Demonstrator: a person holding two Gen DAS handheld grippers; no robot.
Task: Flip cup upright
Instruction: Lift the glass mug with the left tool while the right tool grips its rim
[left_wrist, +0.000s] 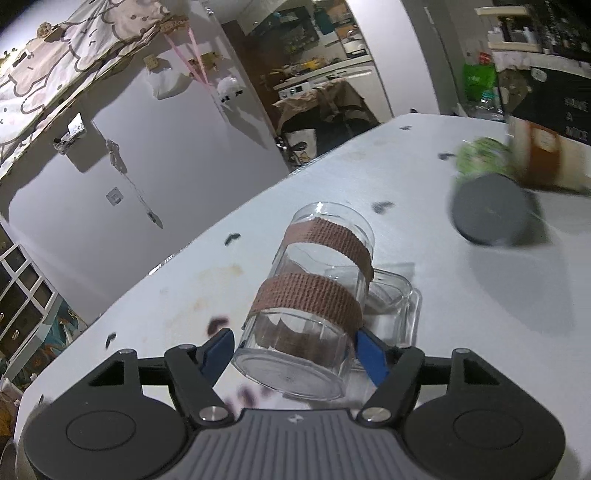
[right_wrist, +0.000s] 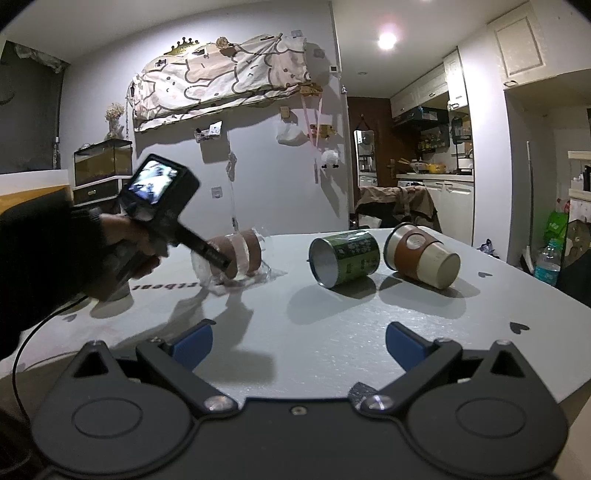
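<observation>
A clear glass cup (left_wrist: 310, 295) with two brown woven bands and a handle lies tilted on its side on the white table (left_wrist: 461, 332), base toward the camera. My left gripper (left_wrist: 293, 350) has its blue pads on either side of the cup's base and is shut on it. In the right wrist view the same cup (right_wrist: 240, 260) lies at the left, with the left gripper (right_wrist: 221, 264) on it. My right gripper (right_wrist: 299, 341) is open and empty, low over the table's near edge.
A green patterned cup (right_wrist: 345, 258) and a brown-sleeved paper cup (right_wrist: 421, 256) lie on their sides at the table's (right_wrist: 332, 332) far middle and right. Both show blurred at the right in the left wrist view (left_wrist: 487, 192). A chair stands beyond the far edge.
</observation>
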